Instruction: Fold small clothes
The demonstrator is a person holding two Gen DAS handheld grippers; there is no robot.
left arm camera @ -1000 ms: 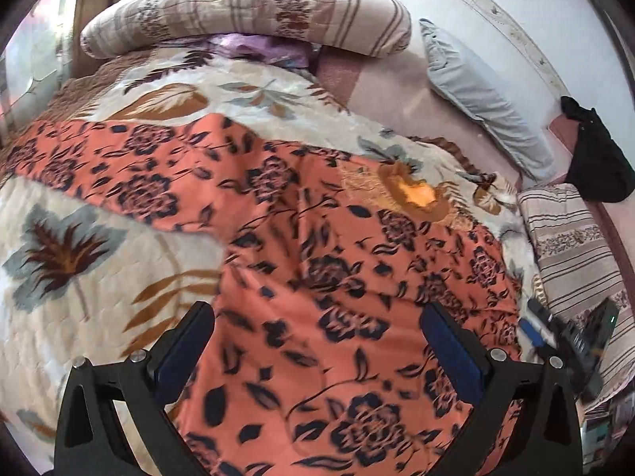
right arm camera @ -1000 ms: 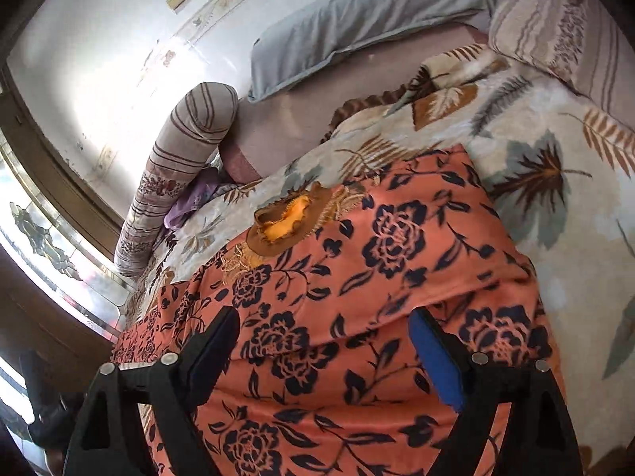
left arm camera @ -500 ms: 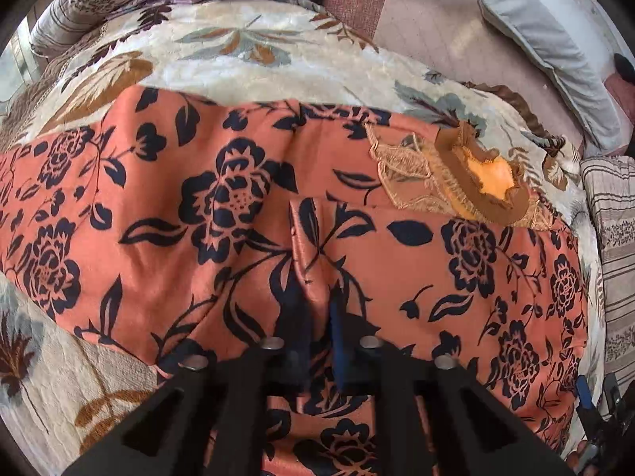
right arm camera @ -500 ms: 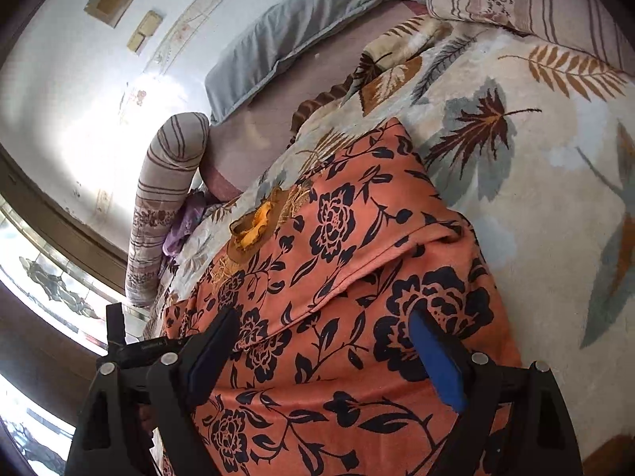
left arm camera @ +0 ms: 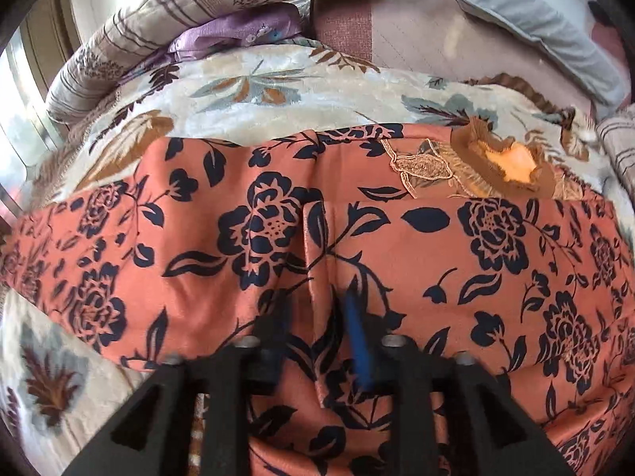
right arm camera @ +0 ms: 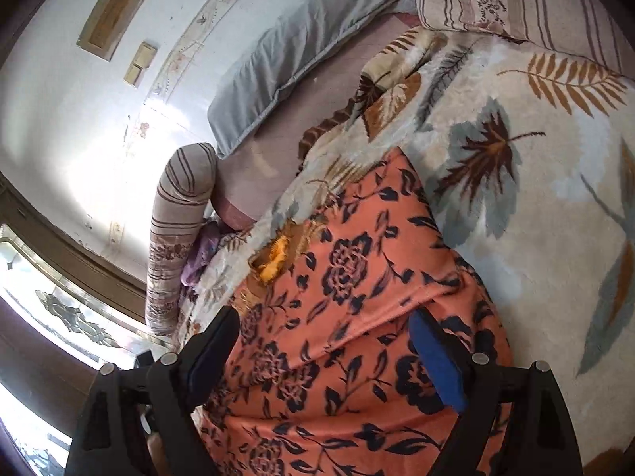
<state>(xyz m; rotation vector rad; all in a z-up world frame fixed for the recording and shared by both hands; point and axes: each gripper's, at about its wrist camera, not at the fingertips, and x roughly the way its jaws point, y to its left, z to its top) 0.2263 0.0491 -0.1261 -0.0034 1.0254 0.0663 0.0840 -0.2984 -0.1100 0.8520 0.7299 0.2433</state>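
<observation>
Nearest, the left hand-held gripper [left arm camera: 317,309] is clamped on a raised pleat of the orange floral garment [left arm camera: 436,261], while the right hand-held gripper [right arm camera: 323,341] hangs spread apart over that garment [right arm camera: 349,317], which lies spread across the leaf-patterned blanket [right arm camera: 535,206] on the bed, with a grey pillow [right arm camera: 293,55] beyond.

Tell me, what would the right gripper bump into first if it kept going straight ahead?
Most likely the orange flowered garment. The right gripper has its jaws open with that cloth spread right between and beyond them, so it should meet fabric first, though depth is hard to judge here.
</observation>
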